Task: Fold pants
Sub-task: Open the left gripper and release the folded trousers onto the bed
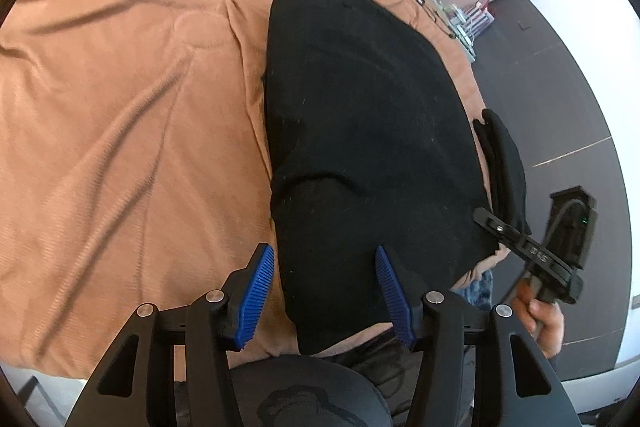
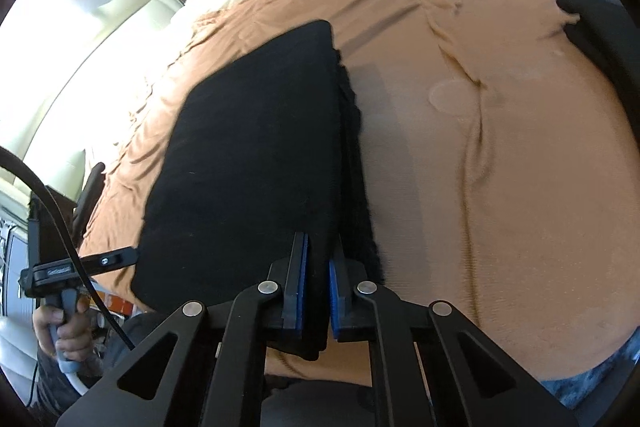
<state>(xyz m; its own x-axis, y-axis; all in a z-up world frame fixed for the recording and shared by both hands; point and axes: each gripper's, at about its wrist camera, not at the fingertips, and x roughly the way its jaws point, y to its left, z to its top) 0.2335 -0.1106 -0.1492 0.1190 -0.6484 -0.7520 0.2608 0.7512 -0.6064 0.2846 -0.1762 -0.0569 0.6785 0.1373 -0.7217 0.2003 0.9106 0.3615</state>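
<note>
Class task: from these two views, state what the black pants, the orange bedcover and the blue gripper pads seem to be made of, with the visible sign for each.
Black pants: soft matte knit, probably cotton; lint specks show.
Orange bedcover: thin woven cloth; fine ribs, soft creases.
Blue gripper pads: likely rubber or plastic; ridged, matte.
</note>
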